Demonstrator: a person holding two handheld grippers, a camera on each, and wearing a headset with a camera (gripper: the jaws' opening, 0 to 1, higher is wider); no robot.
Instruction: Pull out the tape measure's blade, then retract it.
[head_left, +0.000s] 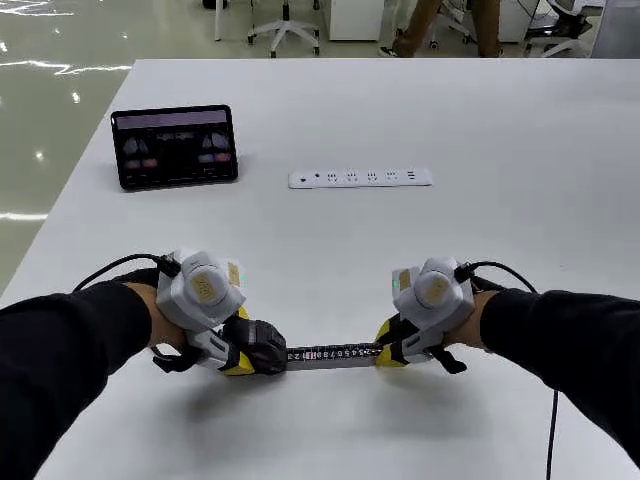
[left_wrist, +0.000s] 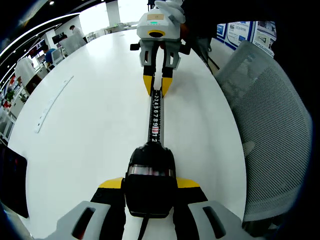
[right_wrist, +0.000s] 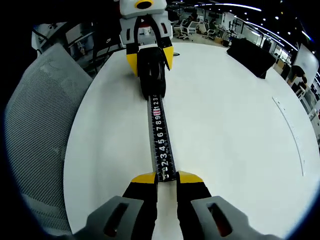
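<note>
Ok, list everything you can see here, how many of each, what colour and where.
table: one, white, under everything
tape measure: one, black case, near edge of table
blade: one, dark with numbers, stretched between the two grippers
power strip: one, white, mid-table
tablet: one, black, far left of table
mesh chair: one, grey, beside the table's near edge
left gripper: one, grey with yellow-tipped jaws, shut on tape measure
right gripper: one, same colours, shut on blade's end
sleeves: two, black, behind the grippers
</note>
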